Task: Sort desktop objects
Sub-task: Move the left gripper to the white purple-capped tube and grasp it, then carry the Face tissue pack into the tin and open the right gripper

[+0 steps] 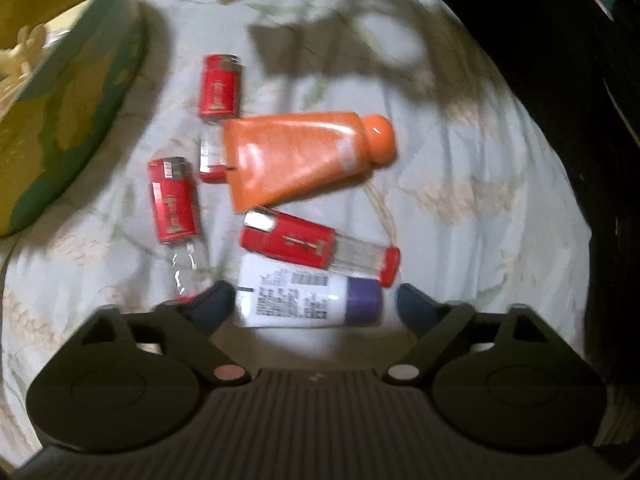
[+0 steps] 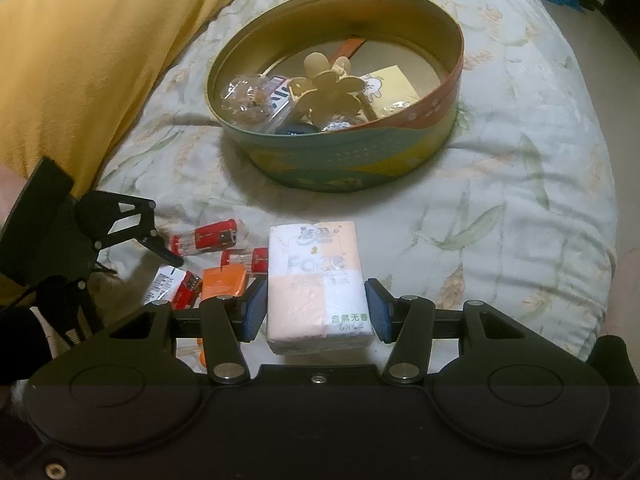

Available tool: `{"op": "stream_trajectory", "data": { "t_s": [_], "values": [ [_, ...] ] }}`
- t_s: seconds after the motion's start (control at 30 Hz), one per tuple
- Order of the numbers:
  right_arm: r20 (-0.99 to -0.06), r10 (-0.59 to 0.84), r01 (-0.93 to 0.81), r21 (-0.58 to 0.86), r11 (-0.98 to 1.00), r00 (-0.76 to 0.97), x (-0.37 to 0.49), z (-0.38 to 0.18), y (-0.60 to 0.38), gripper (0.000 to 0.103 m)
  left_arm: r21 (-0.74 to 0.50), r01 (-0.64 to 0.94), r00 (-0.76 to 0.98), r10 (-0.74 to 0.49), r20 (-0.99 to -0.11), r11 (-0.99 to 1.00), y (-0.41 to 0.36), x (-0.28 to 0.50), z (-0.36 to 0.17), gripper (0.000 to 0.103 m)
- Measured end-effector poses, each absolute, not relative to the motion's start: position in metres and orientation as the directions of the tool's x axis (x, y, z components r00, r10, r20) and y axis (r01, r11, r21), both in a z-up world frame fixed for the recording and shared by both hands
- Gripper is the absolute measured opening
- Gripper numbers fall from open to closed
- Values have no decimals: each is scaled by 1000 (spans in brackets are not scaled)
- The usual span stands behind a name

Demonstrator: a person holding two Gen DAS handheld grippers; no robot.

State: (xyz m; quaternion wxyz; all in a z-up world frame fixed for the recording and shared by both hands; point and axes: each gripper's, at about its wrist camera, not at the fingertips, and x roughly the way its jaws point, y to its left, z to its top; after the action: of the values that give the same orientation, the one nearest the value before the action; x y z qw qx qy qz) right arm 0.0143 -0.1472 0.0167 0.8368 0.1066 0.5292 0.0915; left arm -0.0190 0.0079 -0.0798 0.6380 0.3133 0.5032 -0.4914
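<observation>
A: Left view: left gripper jaws standing open, straddling white tube on the bedspread, pads not touching. Lighters and orange tube lying beyond.

B: Right view: right gripper jaws gripping tissue pack. Tin sitting beyond.

In the right wrist view, the tin sits at twelve o'clock behind the tissue pack. Lighters, a tube and a small bottle cluster at nine o'clock beside the pack, all on the quilt.
</observation>
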Motion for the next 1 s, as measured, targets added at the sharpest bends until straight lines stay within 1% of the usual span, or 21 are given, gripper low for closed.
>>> {"op": "stream_trajectory", "data": {
  "t_s": [0.03, 0.1, 0.2, 0.3, 0.5, 0.67, 0.77, 0.87, 1.0],
  "values": [
    [-866, 265, -41, 274, 961, 423, 14, 17, -147, 50, -78, 939, 32, -310, -950, 336, 10, -16, -78, 73],
    [-867, 263, -39, 273, 961, 423, 14, 17, -147, 50, -81, 927, 40, -311, -949, 365, 13, -13, -74, 73],
    [-867, 260, -33, 272, 962, 426, 14, 17, -147, 50, -33, 937, 76, -298, -951, 347, 12, -25, -70, 73],
    [-863, 261, -35, 273, 961, 432, 12, 19, -148, 50, -33, 922, 112, -349, -931, 385, 17, -27, -53, 73],
    [-867, 246, -22, 263, 965, 433, 14, 19, -151, 50, -77, 815, 227, -438, -870, 574, 26, -8, -19, 73],
    [-865, 241, -23, 257, 966, 440, 15, 22, -151, 50, -167, 664, 298, -463, -835, 729, 20, 13, -3, 73],
    [-863, 236, -22, 253, 967, 447, 18, 25, -152, 50, -216, 556, 315, -444, -839, 803, 19, 25, -4, 73],
    [-859, 230, -23, 247, 969, 458, 22, 29, -153, 50, -271, 413, 332, -420, -844, 870, 25, 38, -3, 73],
    [-852, 221, -28, 237, 971, 475, 30, 36, -155, 50, -253, 290, 383, -355, -853, 923, 33, 41, 3, 73]
  ]
}}
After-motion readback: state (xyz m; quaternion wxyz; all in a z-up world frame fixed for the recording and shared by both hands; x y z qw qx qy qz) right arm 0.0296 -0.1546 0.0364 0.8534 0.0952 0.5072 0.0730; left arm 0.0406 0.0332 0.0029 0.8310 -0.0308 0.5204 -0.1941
